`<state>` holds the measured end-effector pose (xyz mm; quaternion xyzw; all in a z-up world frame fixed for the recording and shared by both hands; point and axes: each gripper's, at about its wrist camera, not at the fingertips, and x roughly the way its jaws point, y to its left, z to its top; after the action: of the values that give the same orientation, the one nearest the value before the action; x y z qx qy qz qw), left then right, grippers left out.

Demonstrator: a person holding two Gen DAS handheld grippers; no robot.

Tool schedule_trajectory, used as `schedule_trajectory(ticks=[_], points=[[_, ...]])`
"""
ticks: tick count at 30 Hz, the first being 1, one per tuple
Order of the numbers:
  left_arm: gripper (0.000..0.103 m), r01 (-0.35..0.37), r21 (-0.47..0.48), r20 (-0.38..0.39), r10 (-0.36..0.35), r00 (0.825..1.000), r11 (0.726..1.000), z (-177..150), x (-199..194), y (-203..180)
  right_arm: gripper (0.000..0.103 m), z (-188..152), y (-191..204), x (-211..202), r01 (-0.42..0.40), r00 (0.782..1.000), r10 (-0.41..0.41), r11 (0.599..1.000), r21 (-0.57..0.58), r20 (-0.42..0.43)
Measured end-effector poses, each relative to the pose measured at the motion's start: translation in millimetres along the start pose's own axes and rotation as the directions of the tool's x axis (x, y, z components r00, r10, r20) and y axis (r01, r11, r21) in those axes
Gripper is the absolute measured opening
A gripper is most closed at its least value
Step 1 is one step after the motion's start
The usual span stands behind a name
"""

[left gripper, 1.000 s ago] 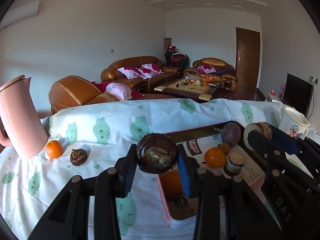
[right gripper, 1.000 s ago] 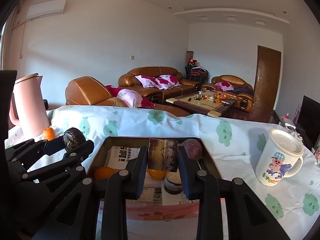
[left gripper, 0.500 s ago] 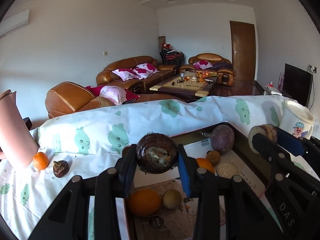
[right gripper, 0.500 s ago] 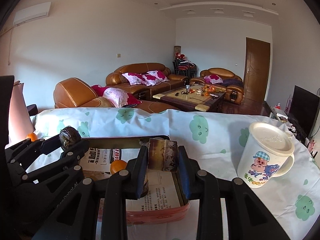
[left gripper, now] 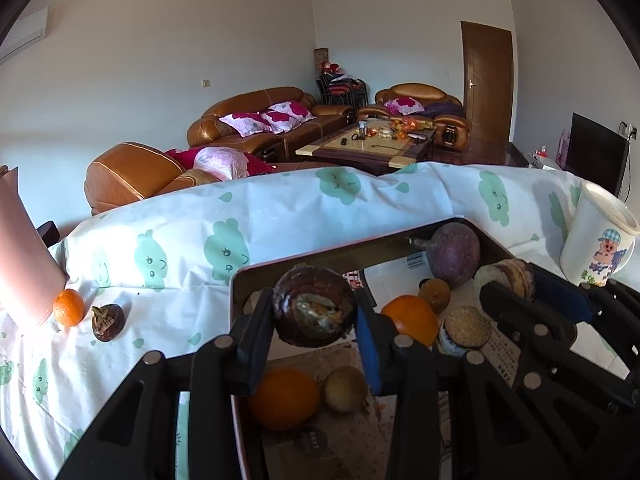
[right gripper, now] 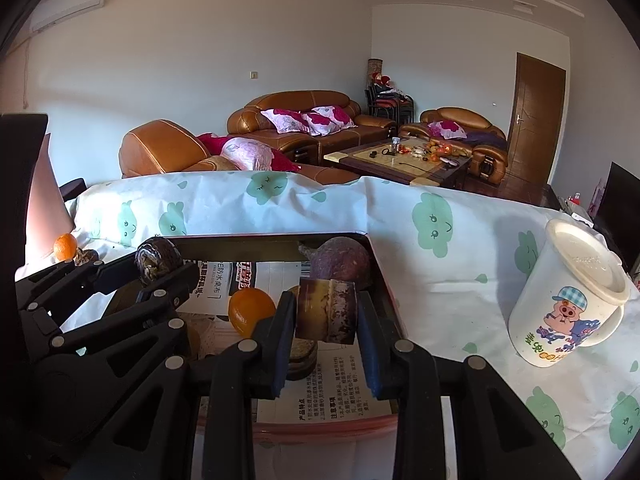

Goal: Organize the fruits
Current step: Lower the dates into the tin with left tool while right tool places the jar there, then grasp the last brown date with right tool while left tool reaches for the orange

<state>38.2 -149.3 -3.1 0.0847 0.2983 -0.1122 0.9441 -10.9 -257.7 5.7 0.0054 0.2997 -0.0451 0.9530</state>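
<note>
The left gripper is closed narrow on a dark mangosteen, held above the near left part of the tray; the right gripper is clamped on a brown cut fruit piece, held above the tray's near right part, close inside its right rim; the two tools stand side by side over the tray with little room between them. The tray is a shallow rectangular one lined with printed paper; in it, near to far in the left wrist view: a large orange and a small tan fruit at the near end, a second orange and a cut fruit half in the middle, a small brownish fruit behind them, and a purple passion fruit in the far right corner. The paper carries Chinese print, mostly too small to read; "防水桌布" shows on the far sheet. Open cloud-print tablecloth lies to the left of the tray; a loose mangosteen and a small orange sit there near the left edge, the orange touching a pink jug. Right of the tray, well apart from it, stands a lidded white mug with a cartoon pig and coloured Chinese characters that I cannot make out.
</note>
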Motion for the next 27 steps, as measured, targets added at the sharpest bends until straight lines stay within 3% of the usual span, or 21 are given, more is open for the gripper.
schedule_trajectory(ticks=[6,8,10,13,15,18,19,21,27], points=[[0.041,-0.004,-0.010,-0.005,0.004,1.000,1.000,1,-1,2,0.032,0,-5,0,-0.092,0.996,0.092,0.996,0.019,-0.001],[0.048,-0.017,-0.025,0.006,0.018,1.000,1.000,1,-4,5,0.032,0,-7,-1,-0.120,0.993,0.120,0.992,0.031,0.012],[0.068,-0.046,-0.053,0.023,0.047,0.999,0.998,0,-9,10,0.033,0,-9,-3,-0.138,0.990,0.137,0.989,0.042,0.029],[0.083,-0.071,-0.095,0.038,0.075,0.996,0.993,-2,-17,19,0.034,1,-11,-6,-0.169,0.985,0.165,0.984,0.064,0.056],[0.087,-0.079,-0.119,0.051,0.085,0.995,0.990,-1,-24,26,0.042,1,-13,-9,-0.183,0.982,0.177,0.980,0.079,0.072],[0.103,-0.078,-0.169,0.091,0.094,0.991,0.983,-1,-36,41,0.066,3,-19,-20,-0.172,0.979,0.158,0.980,0.105,0.128],[0.103,-0.066,-0.182,0.105,0.086,0.991,0.981,-1,-40,47,0.076,4,-21,-25,-0.165,0.977,0.146,0.980,0.114,0.155],[0.103,-0.058,-0.199,0.120,0.083,0.989,0.978,-2,-45,56,0.085,5,-24,-37,-0.148,0.969,0.120,0.981,0.123,0.214],[0.103,-0.143,-0.226,0.129,0.175,0.976,0.964,-9,-49,79,0.085,4,-21,-45,-0.089,0.966,0.056,0.989,0.121,0.253]])
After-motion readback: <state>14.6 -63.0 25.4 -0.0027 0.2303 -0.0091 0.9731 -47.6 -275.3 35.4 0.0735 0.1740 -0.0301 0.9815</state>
